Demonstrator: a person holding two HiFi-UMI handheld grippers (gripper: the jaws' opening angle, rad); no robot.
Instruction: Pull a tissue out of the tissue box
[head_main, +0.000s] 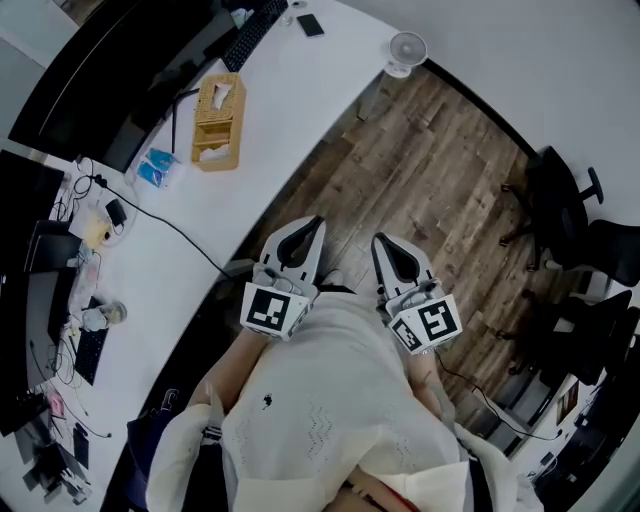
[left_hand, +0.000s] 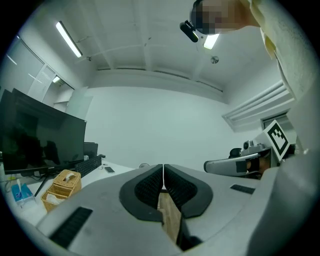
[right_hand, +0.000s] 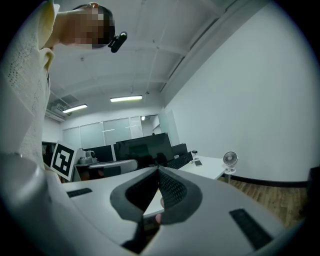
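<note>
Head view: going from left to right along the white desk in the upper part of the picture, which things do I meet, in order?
blue packet → wicker tissue box → black phone → small white fan

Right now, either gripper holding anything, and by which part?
Nothing held: left gripper and right gripper both shut, empty, apart from the woven wicker tissue box.
</note>
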